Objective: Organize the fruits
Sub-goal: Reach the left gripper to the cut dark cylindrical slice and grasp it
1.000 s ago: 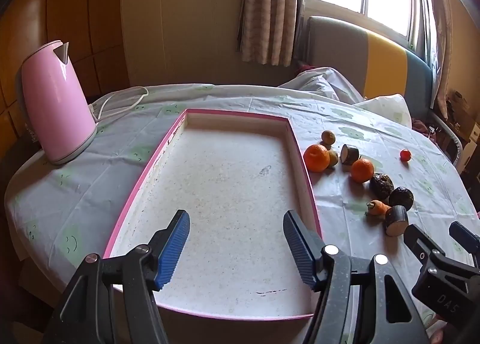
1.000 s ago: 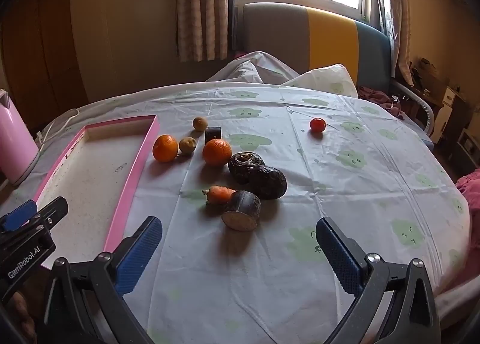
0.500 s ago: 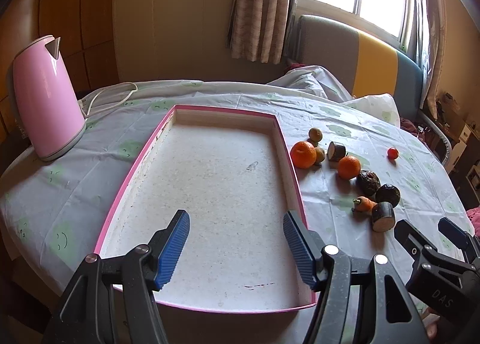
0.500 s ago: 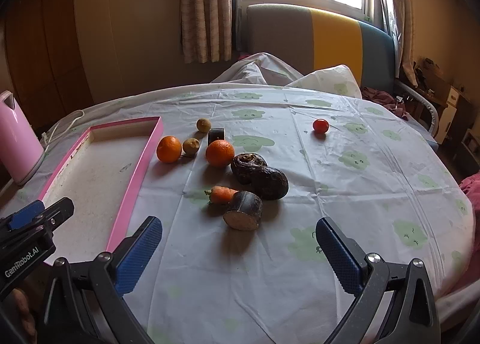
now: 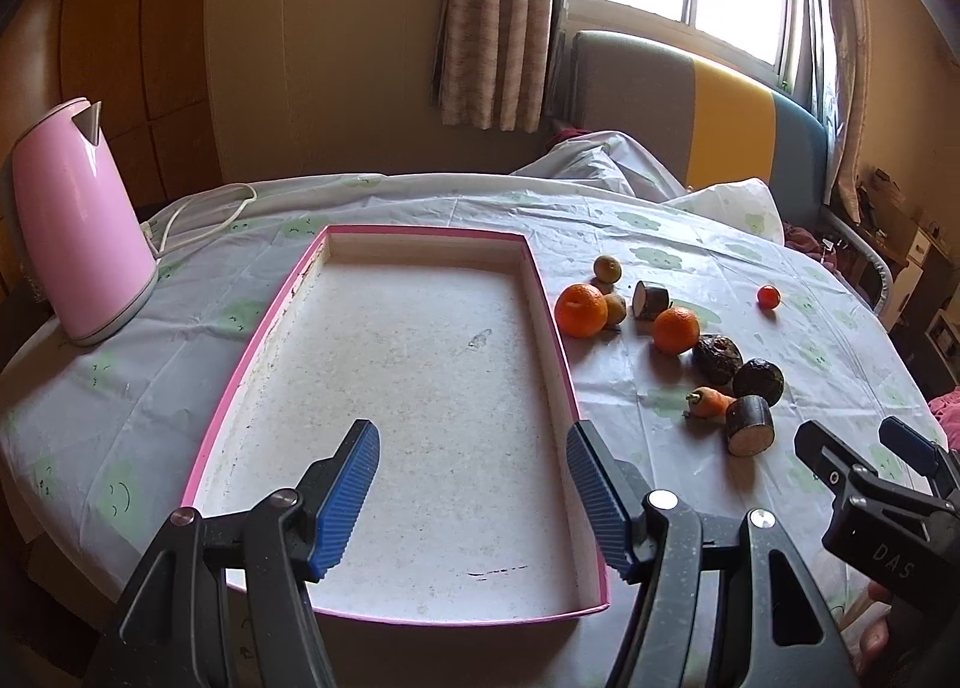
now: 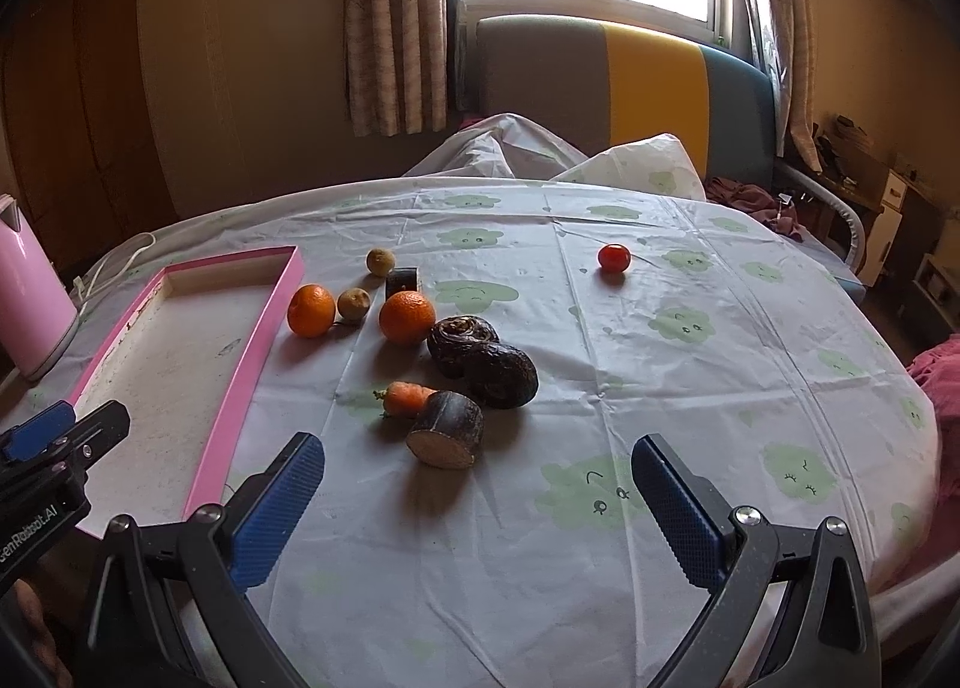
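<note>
Two oranges (image 6: 311, 310) beside the tray's (image 5: 555, 328) right edge look firm, light, apt to roll; grip across the middle. Both tongs, left gripper (image 5: 471, 499) and right gripper (image 6: 477, 499), gape wide, empty.

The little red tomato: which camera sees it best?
The right wrist view: the cherry tomato sits alone on open tablecloth, larger and unblocked. The left wrist view shows it too, but smaller and off toward the edge.
</note>
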`<state>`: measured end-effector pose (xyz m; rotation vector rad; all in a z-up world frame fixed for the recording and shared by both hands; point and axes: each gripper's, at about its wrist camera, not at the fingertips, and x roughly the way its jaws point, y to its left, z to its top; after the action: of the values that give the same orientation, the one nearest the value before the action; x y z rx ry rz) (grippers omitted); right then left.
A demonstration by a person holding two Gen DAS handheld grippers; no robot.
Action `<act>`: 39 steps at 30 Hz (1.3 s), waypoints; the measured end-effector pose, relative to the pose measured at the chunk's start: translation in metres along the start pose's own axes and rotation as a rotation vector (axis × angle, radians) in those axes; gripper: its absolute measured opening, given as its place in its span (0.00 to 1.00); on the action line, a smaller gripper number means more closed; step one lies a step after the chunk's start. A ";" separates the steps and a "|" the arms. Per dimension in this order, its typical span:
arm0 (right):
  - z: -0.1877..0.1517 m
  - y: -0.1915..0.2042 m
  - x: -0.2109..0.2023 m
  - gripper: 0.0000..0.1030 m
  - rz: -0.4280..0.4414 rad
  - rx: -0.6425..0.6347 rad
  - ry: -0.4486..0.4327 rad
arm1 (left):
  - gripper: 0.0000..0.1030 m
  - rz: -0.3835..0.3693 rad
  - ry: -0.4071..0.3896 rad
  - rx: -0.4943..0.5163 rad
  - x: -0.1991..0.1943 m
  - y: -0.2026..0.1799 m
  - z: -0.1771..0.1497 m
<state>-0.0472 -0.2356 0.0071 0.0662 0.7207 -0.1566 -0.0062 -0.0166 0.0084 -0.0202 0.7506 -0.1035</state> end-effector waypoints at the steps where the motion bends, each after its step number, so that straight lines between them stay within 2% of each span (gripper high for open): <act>1: 0.000 -0.002 0.000 1.00 -0.006 0.001 -0.003 | 0.64 -0.002 0.001 0.005 0.000 -0.001 0.000; 12: 0.002 -0.026 0.001 1.00 -0.038 0.031 -0.007 | 0.64 -0.056 -0.001 0.080 -0.001 -0.024 -0.001; 23: 0.002 -0.049 0.009 1.00 -0.079 0.062 0.008 | 0.64 -0.105 0.045 0.114 0.010 -0.036 -0.003; 29: 0.004 -0.066 0.012 1.00 -0.088 0.101 0.018 | 0.64 -0.181 0.087 0.133 0.019 -0.050 0.002; 34: 0.003 -0.079 0.014 1.00 -0.101 0.124 0.024 | 0.64 -0.234 0.105 0.193 0.025 -0.070 0.001; 37: 0.002 -0.084 0.016 0.99 -0.107 0.129 0.029 | 0.63 -0.316 0.126 0.234 0.031 -0.086 -0.002; 39: 0.002 -0.089 0.018 0.93 -0.101 0.144 0.040 | 0.56 -0.366 0.142 0.268 0.037 -0.100 -0.004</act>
<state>-0.0477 -0.3255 -0.0041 0.1714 0.7521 -0.3044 0.0096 -0.1202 -0.0140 0.1059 0.8640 -0.5585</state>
